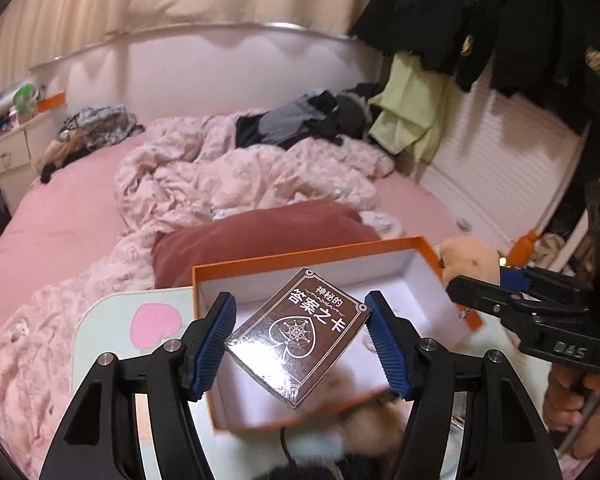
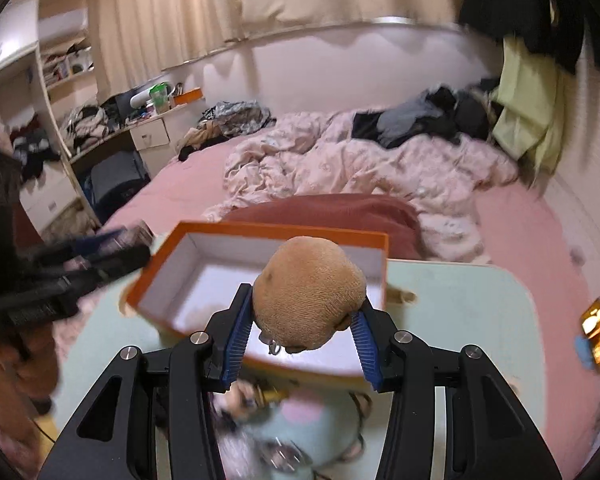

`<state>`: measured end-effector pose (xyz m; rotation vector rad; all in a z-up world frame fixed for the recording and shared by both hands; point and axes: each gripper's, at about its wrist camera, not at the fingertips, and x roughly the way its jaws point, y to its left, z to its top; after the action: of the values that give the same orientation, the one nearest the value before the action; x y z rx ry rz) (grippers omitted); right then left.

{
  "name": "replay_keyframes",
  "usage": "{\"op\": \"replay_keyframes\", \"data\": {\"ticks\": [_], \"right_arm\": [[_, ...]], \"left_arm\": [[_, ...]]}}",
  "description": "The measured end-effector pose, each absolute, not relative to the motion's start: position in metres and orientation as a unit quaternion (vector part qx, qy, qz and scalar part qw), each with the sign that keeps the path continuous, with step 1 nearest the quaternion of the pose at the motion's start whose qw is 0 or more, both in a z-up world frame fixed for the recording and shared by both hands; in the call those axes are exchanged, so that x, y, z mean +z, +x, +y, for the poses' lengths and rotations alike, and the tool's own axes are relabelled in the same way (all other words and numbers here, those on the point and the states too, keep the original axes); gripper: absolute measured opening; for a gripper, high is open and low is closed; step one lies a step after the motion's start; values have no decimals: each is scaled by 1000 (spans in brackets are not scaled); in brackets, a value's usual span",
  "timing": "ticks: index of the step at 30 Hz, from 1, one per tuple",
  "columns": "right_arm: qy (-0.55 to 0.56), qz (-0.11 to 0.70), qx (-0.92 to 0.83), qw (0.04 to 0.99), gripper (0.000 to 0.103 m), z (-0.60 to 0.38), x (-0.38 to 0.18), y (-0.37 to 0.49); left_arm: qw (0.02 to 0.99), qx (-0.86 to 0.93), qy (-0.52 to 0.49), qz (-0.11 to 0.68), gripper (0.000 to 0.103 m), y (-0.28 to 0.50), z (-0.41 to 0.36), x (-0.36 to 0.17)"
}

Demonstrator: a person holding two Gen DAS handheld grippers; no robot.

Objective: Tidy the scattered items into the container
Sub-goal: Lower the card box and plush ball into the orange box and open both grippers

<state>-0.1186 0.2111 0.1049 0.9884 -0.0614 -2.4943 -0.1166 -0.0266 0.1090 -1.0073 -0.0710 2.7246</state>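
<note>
My left gripper (image 1: 300,336) clamps the card box (image 1: 300,334) corner to corner between its fingers, above the orange box (image 1: 312,254). It looks stiff, light and glossy, so it could slip or twist; flat sides would hold better. My right gripper (image 2: 302,326) pinches the plush toy (image 2: 310,290) over the same orange box (image 2: 276,230): soft, light, forgiving anywhere. The blurred clutter below my fingers on the surface (image 2: 460,320) is possibly more plush.

Rumpled pink duvet (image 1: 204,184) on pink bed (image 1: 52,232), dark-red pillow (image 1: 260,232), hanging black coats (image 1: 500,24), beige curtains (image 2: 220,8)
</note>
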Motion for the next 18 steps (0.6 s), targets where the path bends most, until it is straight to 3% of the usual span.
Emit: {"op": "replay_keyframes", "data": {"ticks": [4, 7, 12, 14, 18], "right_arm": [[393, -30, -892, 222, 48, 195, 88, -148], [415, -27, -883, 217, 53, 185, 75, -168], [403, -55, -889, 207, 62, 196, 74, -172], [386, -68, -895, 214, 72, 202, 80, -161], [363, -66, -905, 210, 72, 209, 91, -134]], "left_arm": [[96, 922, -374, -23, 67, -148, -19, 91], [91, 908, -408, -32, 74, -165, -18, 79], [87, 923, -372, -41, 87, -142, -30, 83], [83, 930, -355, -38, 90, -129, -35, 88], [81, 940, -329, -45, 93, -100, -45, 102]]}}
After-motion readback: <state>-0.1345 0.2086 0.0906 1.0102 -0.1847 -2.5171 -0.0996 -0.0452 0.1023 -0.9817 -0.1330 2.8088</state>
